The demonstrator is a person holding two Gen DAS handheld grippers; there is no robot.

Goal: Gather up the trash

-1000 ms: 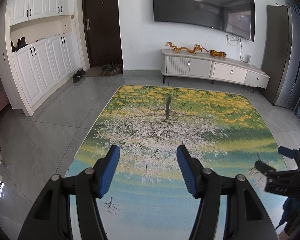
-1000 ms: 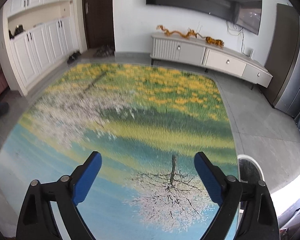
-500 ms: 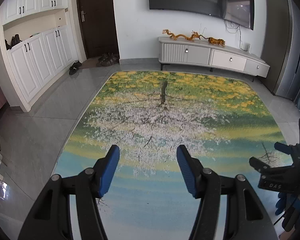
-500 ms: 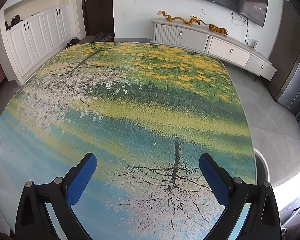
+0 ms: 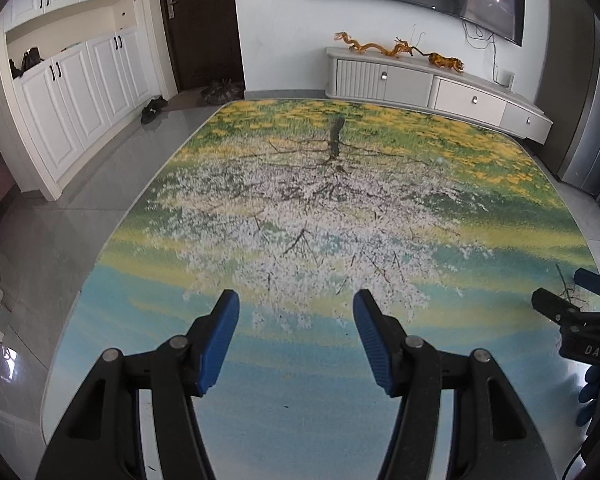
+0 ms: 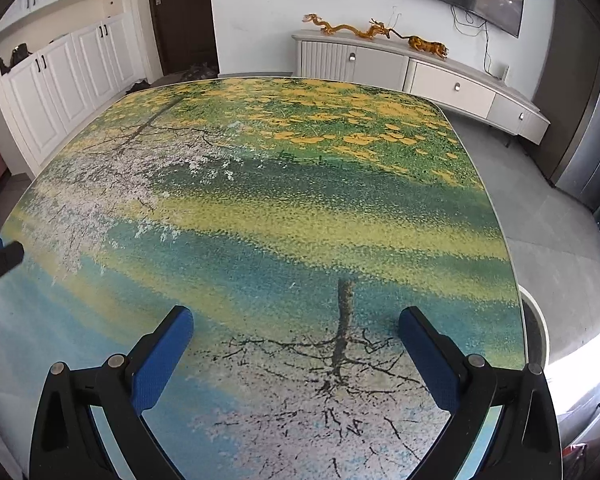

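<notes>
The table point(image 5: 340, 384), printed with a blossoming tree scene, fills most of both views; its left edge curves down beside grey floor point(image 5: 80, 200), its far edge stops short of the TV stand point(image 5: 440, 88), and in the right wrist view its right edge point(image 6: 508, 248) drops to floor with a round white-rimmed thing point(image 6: 538, 332) just past it, half hidden under the rim. The left gripper point(image 5: 296, 340) hangs over the near left part of the table, jaws apart with nothing between them. The right gripper point(image 6: 296, 356) hangs over the near right part, jaws spread wider, also holding nothing. Each shows at the side of the other's view, well apart: the right one at the right edge point(image 5: 576, 320), the left one as a dark tip point(image 6: 0, 260). Compared with a second ago, both views sit lower and nearer the tabletop, the far wall has slid up, and the right jaws have widened a little; the left jaws look unchanged. No trash shows anywhere on the table in either view, so where it lies cannot be told. The near table edge is cut off behind both grippers. White cupboards point(image 5: 80, 92) and a dark door point(image 5: 204, 24) stand far left, with shoes point(image 5: 152, 104) on the floor.
</notes>
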